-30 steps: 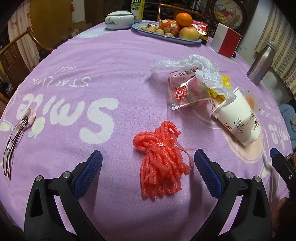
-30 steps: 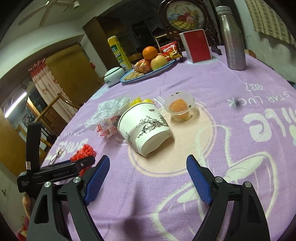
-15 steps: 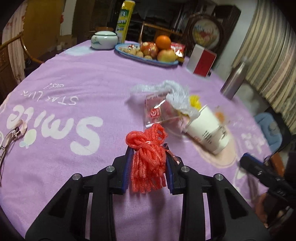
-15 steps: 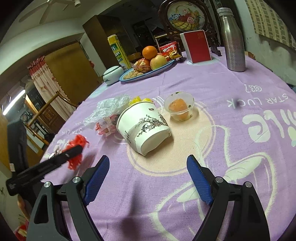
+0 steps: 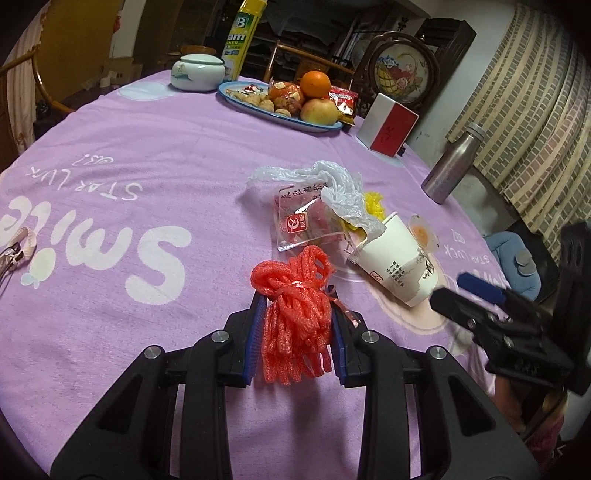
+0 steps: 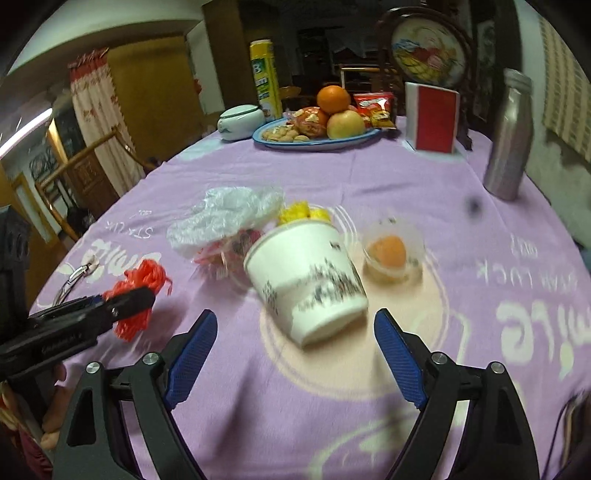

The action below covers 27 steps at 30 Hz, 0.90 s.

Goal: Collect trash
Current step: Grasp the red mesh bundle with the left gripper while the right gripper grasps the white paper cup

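Note:
My left gripper [image 5: 296, 302] is shut on a red foam net bundle [image 5: 291, 269], held just off the purple tablecloth [image 5: 147, 147]. The bundle [image 6: 147, 277] and left gripper [image 6: 129, 299] also show at the left of the right wrist view. A tipped white paper cup [image 6: 306, 273] lies just ahead of my right gripper [image 6: 295, 321]. Its jaws are opening with nothing between them. Beside the cup [image 5: 399, 258] lie a crumpled clear plastic bag [image 5: 332, 184], a red snack wrapper [image 5: 303, 221], yellow foam net [image 6: 301, 214] and a small clear jelly cup [image 6: 391, 251].
At the far side stand a blue fruit plate [image 5: 317, 127], a ceramic jar [image 5: 197, 72], a yellow can [image 5: 240, 33], a red-and-white box [image 5: 391, 125] and a steel bottle [image 5: 448, 166]. Glasses [image 5: 11, 254] lie at the left edge. A framed picture [image 6: 428, 51] stands behind.
The left gripper closed on the red bundle and lifted it off the cloth. The right gripper moved and rolled, so the cup now sits centred ahead of it.

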### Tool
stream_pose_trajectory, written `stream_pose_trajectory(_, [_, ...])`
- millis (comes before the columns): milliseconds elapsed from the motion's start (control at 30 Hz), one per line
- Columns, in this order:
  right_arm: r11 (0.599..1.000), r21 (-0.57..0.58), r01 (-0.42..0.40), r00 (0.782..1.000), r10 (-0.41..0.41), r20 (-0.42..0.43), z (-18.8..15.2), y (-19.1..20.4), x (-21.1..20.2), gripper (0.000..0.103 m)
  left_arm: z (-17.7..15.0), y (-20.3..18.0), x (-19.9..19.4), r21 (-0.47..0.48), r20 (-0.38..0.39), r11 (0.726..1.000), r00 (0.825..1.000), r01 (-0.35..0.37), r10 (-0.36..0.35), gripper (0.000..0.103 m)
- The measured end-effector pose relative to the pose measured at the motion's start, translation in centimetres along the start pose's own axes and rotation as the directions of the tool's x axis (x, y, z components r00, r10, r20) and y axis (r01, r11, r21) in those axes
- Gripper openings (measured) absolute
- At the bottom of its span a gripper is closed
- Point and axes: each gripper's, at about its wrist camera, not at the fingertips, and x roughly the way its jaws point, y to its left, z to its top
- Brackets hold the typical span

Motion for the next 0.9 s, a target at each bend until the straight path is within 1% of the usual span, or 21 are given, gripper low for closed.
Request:
stream_pose_trajectory(167, [0.997,-0.068,0.039,0.999,-0.042,-0.030,1.6,1.2,2.0,0.087,0.2,0.7,0.3,-0.035,-0.024,0.998,0.999,0.046,-0.047,0.033])
stream_pose_trajectory(300, [0.996,-0.076,0.049,0.997,-0.053,-0.053,1.8,1.4,3.7,0.088,0.3,1.2,0.8,-0.062,-0.057,0.994,0.994,0.090,-0.093,0.033])
stream_pose_trajectory(433, [0.992,-0.097,0.085,0.994,-0.092,-0.065,1.8,1.4,5.0,0.088,0.3,1.2,0.8,-0.059,-0.065,0.993,0.992,0.106,-0.110,0.033])
stream_pose_trajectory(533, [0.994,-0.072,0.076,0.993,-0.082,-0.080,1.9,0.6,5.6,0.088,0.2,0.9,0.8,-0.045,-0.067,0.993,0.992,0.108,-0.111,0.033])
stream_pose_trajectory(633, [0.994,-0.047,0.094,0.992,-0.098,-0.080,1.9,-0.3,5.7,0.088,0.3,0.8,1.1,-0.044,-0.074,0.992,0.990,0.117,-0.120,0.033])
stream_pose_trajectory(667, [0.995,-0.038,0.089,0.993,-0.092,-0.076,1.9,-0.5,5.6,0.082,0.4,0.8,1.2,-0.046,-0.076,0.992,0.989,0.120,-0.123,0.033])
stream_pose_trajectory(700, [0.996,-0.032,0.080,0.994,-0.082,-0.068,1.9,-0.6,5.5,0.077,0.4,0.8,1.2,-0.048,-0.079,0.991,0.989,0.124,-0.128,0.033])
stream_pose_trajectory(733, [0.996,-0.029,0.086,0.995,-0.087,-0.045,1.9,-0.6,5.1,0.077,0.4,0.9,1.3,-0.052,-0.082,0.990,0.987,0.132,-0.136,0.033])
stream_pose_trajectory(800, [0.992,-0.031,0.121,0.992,-0.120,0.033,1.8,-0.5,3.8,0.076,0.4,0.9,1.4,-0.055,-0.085,0.988,0.985,0.144,-0.148,0.033])
stream_pose_trajectory(833, [0.989,-0.040,0.140,0.987,-0.136,0.082,1.7,-0.2,2.9,0.076,0.4,0.9,1.4,-0.055,-0.084,0.988,0.985,0.148,-0.152,0.033])
stream_pose_trajectory(900, [0.990,-0.037,0.139,0.984,-0.134,0.117,1.6,0.0,2.2,0.076,0.5,1.0,1.2,-0.053,-0.075,0.987,0.985,0.153,-0.157,0.033])
